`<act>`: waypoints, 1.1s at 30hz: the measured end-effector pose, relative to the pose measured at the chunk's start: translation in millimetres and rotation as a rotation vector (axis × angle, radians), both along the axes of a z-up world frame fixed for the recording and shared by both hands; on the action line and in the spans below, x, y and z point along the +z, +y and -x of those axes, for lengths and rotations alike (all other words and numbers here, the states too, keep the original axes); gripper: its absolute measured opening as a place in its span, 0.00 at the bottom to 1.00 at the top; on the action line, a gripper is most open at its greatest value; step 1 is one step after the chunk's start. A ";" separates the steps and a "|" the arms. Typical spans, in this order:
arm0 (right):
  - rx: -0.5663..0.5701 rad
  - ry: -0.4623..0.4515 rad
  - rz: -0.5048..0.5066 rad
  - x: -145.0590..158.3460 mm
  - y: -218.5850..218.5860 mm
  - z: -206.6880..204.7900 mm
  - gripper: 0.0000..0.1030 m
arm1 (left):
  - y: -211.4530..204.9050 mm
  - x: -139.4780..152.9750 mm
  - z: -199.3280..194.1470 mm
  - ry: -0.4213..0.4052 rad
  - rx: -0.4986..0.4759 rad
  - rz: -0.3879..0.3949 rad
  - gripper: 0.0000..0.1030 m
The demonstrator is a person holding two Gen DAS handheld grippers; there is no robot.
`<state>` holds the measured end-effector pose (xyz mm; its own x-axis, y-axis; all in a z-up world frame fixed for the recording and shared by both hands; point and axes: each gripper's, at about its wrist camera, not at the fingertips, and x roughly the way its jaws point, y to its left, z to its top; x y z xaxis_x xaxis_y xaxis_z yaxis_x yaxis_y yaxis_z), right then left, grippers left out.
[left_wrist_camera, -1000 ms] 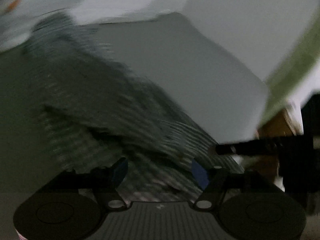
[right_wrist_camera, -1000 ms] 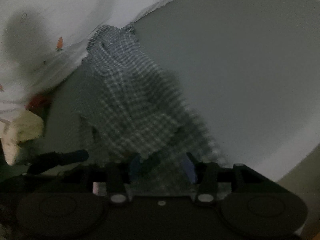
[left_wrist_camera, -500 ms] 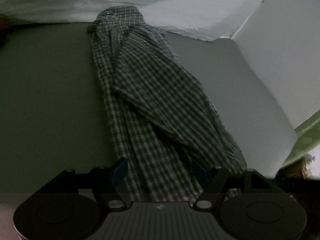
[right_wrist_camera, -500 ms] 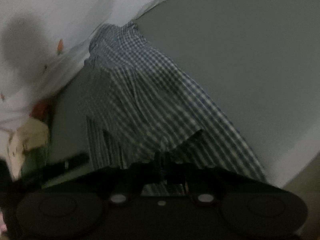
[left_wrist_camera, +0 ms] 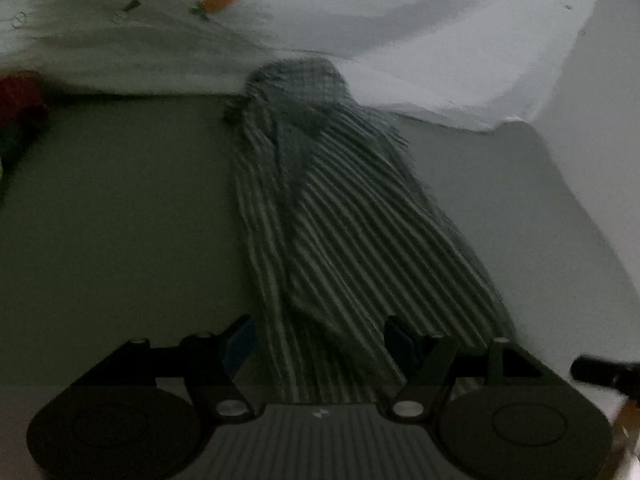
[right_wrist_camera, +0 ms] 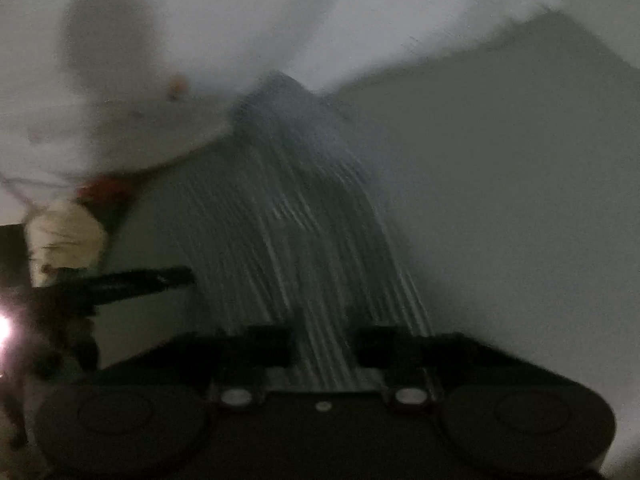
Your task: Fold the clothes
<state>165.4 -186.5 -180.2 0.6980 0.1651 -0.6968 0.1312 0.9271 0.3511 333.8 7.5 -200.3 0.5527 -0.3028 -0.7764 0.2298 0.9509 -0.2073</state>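
Your left gripper point(left_wrist_camera: 320, 338) has its jaws spread wide, the near end of the checked shirt point(left_wrist_camera: 340, 220) lying between the blue pads point(left_wrist_camera: 239, 344) with gaps on both sides, so it holds nothing. The shirt lies in a long bunched strip on the grey bed point(left_wrist_camera: 112, 220), running from your gripper up to the far edge, where its top end is crumpled against the white sheet point(left_wrist_camera: 360, 4). That sheet has a small orange carrot print point(left_wrist_camera: 220, 0). A red thing point(left_wrist_camera: 18, 96) sits at the bed's far left edge, too blurred to name. In the right wrist view your right gripper point(right_wrist_camera: 324, 346) is low over the near end of the shirt point(right_wrist_camera: 296, 216), with a gap between its dark fingers point(right_wrist_camera: 268, 344) and striped cloth showing in that gap; the view is heavily motion-blurred and dim, so you cannot tell whether cloth is pinched. The shirt reaches up to the white sheet point(right_wrist_camera: 320, 12) here too. At the left, a black rod point(right_wrist_camera: 136, 278) points toward the shirt, near a cream bundle point(right_wrist_camera: 64, 236) at the bed's point(right_wrist_camera: 500, 200) left edge
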 end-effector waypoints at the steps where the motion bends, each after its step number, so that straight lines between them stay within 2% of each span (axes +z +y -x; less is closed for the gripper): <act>1: 0.037 -0.019 -0.009 -2.7 -1.9 -19.8 0.03 | -3.2 -1.4 -8.6 -0.002 0.017 -0.018 0.70; 4: 0.110 -0.051 -0.036 -14.2 -6.2 -82.6 0.06 | -12.4 -8.1 -32.1 -0.005 0.048 -0.064 0.77; 6: 0.135 -0.059 -0.040 -24.1 -7.5 -117.3 0.16 | -18.9 -16.7 -43.9 0.004 0.055 -0.102 0.77; 7: 0.153 -0.042 -0.042 -32.1 -6.1 -135.1 0.27 | -22.2 -22.1 -48.8 0.015 0.061 -0.126 0.77; 8: 0.170 -0.025 -0.044 -40.0 -4.7 -153.0 0.27 | -26.1 -27.4 -52.9 0.025 0.076 -0.158 0.77; 9: 0.186 -0.003 -0.038 -48.6 -2.2 -169.3 0.24 | -29.7 -32.9 -56.2 0.035 0.102 -0.198 0.77; 10: 0.194 0.034 -0.003 -58.4 2.1 -181.3 0.13 | -31.8 -37.7 -58.0 0.047 0.123 -0.227 0.79; 12: 0.169 0.103 0.106 -75.5 11.3 -191.5 0.00 | -29.2 -42.0 -56.6 0.046 0.159 -0.221 0.84; 15: 0.152 0.087 0.129 -77.1 8.9 -187.1 0.00 | -27.8 -42.6 -55.9 0.038 0.149 -0.225 0.85; 19: 0.115 0.090 0.140 -72.3 -2.1 -163.3 0.09 | -23.0 -37.9 -57.4 0.068 0.146 -0.208 0.84; 23: 0.094 0.120 0.098 -71.5 -12.4 -126.0 0.09 | -22.2 -35.8 -29.9 0.089 0.085 -0.162 0.83; 27: 0.035 0.148 0.157 -71.8 -8.3 -81.5 0.13 | -21.8 -34.0 11.1 0.101 0.006 -0.138 0.83; 31: -0.097 0.147 0.184 -64.7 -20.8 -27.9 0.43 | -18.8 -31.8 55.7 0.126 -0.077 -0.082 0.83; 33: -0.156 0.171 0.175 -68.3 -33.1 -1.0 0.42 | -17.2 -30.6 78.6 0.131 -0.114 -0.067 0.83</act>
